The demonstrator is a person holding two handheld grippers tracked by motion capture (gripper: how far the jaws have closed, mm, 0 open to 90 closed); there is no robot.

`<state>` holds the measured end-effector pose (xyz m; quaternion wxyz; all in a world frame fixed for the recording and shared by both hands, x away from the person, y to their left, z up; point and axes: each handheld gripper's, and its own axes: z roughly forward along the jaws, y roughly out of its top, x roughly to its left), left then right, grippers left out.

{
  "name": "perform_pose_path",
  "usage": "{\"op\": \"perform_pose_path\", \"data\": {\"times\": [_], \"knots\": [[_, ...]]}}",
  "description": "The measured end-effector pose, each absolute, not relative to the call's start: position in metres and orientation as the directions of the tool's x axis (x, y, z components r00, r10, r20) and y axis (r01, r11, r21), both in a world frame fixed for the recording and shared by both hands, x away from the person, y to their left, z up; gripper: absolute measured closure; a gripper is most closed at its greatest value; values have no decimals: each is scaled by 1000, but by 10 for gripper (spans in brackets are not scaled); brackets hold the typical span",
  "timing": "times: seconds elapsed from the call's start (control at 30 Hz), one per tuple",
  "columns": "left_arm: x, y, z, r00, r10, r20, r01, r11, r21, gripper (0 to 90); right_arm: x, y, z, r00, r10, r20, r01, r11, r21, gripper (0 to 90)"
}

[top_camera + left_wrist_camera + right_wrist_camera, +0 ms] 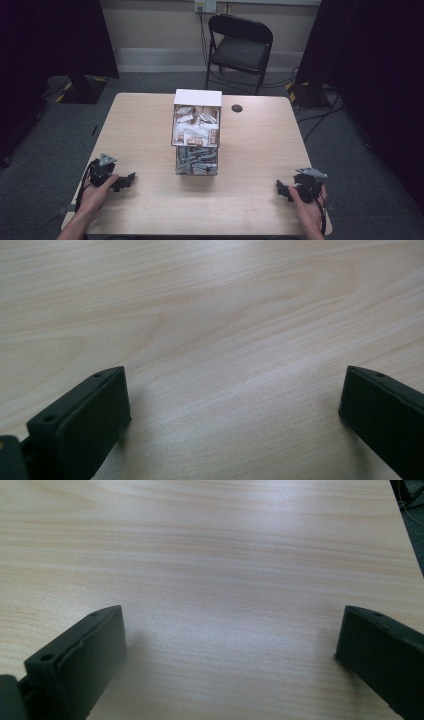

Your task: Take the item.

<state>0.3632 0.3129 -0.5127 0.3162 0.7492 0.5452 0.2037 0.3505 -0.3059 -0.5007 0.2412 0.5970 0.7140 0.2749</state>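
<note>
**Both hand-held grippers parked wide, box waiting between them**

Nearest the high camera, two forearms come in low, each hand wrapped around a hand-held gripper resting on the desk (150,120). On the person's left, the left hand-held gripper (129,177) lies near the front edge with its jaws pointing inward toward the middle; the right hand-held gripper (281,189) mirrors it from the other side. Each gripper view shows a pair of black jaws spread wide with bare wood grain between them, so neither pinches anything.

Ahead of both, and roughly midway between them, stands a clear compartment box (196,132) with a white back panel. Its upper section holds white and brown packets (196,129); the lower section, the part closest to the jaws, holds greyish sachets (196,161) lying in a heap (what is printed on any of them is too small to read). The box sits well apart from either tool.

The symmetric, splayed posture reads as a ready stance: jaws opened in advance so either hand can go straight to the box's open front.

Beyond the desk, a black folding chair (240,47) stands against the wall.
</note>
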Motion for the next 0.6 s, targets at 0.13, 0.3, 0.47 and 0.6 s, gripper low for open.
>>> {"op": "perform_pose_path", "data": {"times": [0.13, 0.3, 0.47, 0.6], "knots": [[363, 313, -513, 323, 946, -39, 688, -206, 696, 0, 351, -305, -501, -166, 986, -18, 720, 134, 681, 0], [363, 313, -513, 322, 946, -38, 688, -207, 696, 0, 350, -301, -497, -172, 985, -14, 726, 137, 674, 79], [363, 313, -513, 323, 946, -39, 688, -206, 696, 0, 349, -296, -494, -212, 977, -15, 721, 167, 672, 156], [363, 313, -513, 321, 946, -39, 688, -205, 696, 0, 347, -291, -487, -229, 973, 35, 709, 142, 690, 167]]}}
